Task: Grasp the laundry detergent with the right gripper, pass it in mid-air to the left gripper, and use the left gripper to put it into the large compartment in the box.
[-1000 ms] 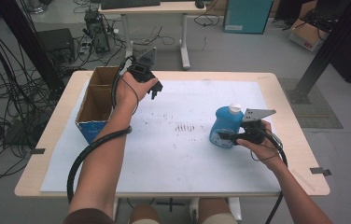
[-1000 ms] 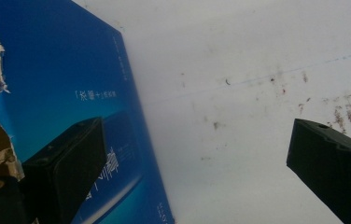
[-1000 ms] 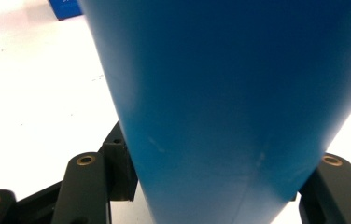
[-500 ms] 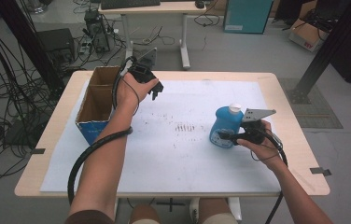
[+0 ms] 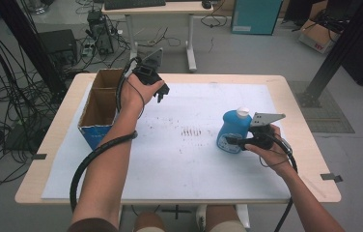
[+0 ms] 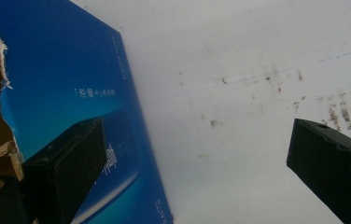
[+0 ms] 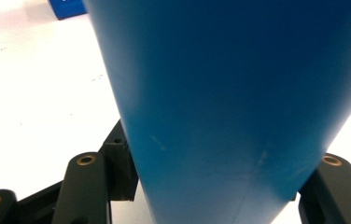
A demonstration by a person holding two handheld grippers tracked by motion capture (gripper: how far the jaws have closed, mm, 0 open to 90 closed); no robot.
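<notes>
Right of the cardboard box (image 5: 100,108), well apart, our right gripper (image 5: 238,141) clamps the upright blue bottle (image 5: 232,130); our left gripper (image 5: 162,93) hangs agape beside that box. Next, probably, we lift the bottle boxward.

Small white print on blue box (image 6: 71,84), unreadable

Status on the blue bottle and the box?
Done: right gripper is clamped on the blue bottle, jaws on both sides. In hand: bottle upright on the white mat. Left: likely moving it into the cardboard box; left gripper hangs open beside it.
</notes>
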